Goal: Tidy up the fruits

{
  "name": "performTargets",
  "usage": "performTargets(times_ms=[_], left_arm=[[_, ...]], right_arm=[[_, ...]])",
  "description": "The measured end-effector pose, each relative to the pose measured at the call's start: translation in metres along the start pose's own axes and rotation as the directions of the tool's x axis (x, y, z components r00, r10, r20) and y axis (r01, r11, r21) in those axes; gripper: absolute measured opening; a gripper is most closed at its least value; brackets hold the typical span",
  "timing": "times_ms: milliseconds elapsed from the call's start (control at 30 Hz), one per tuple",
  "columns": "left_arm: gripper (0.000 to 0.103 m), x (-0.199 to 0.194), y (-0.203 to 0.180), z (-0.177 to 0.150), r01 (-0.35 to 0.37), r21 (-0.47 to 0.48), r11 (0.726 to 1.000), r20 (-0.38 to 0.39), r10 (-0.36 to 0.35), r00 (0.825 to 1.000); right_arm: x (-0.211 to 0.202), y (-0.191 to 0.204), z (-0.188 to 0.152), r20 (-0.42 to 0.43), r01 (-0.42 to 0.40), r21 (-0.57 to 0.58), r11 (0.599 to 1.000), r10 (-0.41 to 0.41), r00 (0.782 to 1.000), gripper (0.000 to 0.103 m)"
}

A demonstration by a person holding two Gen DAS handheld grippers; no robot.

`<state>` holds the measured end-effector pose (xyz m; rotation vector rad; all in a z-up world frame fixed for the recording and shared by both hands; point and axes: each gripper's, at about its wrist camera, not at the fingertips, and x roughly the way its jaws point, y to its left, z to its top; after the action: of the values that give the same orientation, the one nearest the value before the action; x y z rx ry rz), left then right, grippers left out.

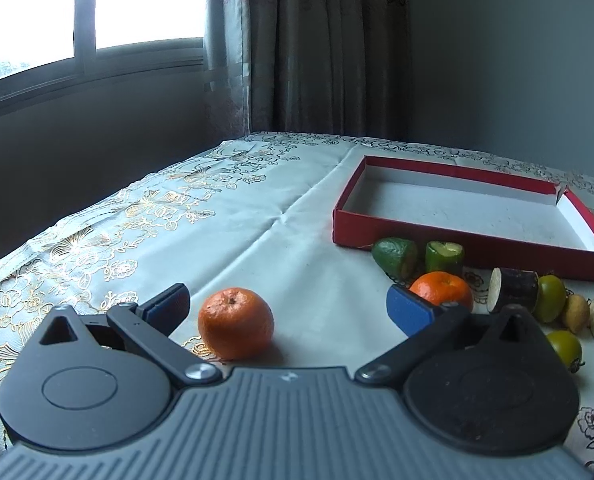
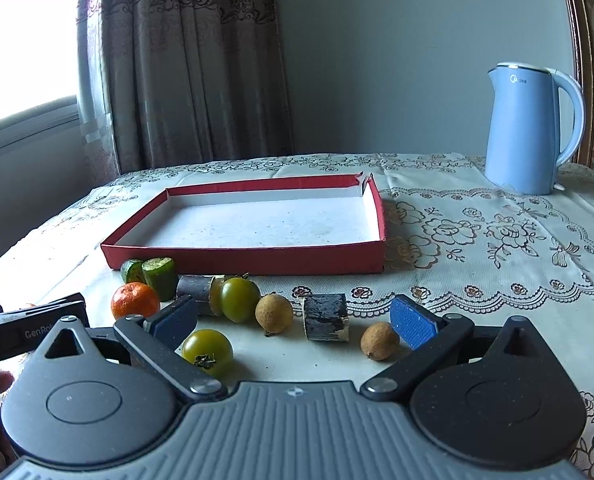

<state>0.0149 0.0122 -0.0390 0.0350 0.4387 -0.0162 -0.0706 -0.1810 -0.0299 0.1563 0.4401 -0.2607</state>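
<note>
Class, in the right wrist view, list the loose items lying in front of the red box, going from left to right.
Orange → cucumber piece → green tomato → brown longan → dark sugarcane chunk → second longan.

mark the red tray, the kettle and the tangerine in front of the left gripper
red tray [image 2: 257,258], right wrist view, on its near outer wall.
kettle [image 2: 525,132], right wrist view, mid body.
tangerine [image 1: 235,323], left wrist view, centre of its peel.
</note>
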Motion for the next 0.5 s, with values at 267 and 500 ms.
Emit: performTargets(times_ms=[267,500], left_arm=[[0.103,0.0,0.001,0.001,0.007,-0.003,1.0,-0.006,-0.007,1.0],[0.103,0.002,0.002,0.002,0.006,-0.014,1.0,-0.011,-0.006,1.0]], right_arm=[[-0.003,-0.005,-0.005,0.04,-0.004,-0.022,1.0,0.005,0.999,0.103],[0.001,-0.006,-0.012,0.076,0.003,-0.026,1.0,-0.001,0.997,0.103]])
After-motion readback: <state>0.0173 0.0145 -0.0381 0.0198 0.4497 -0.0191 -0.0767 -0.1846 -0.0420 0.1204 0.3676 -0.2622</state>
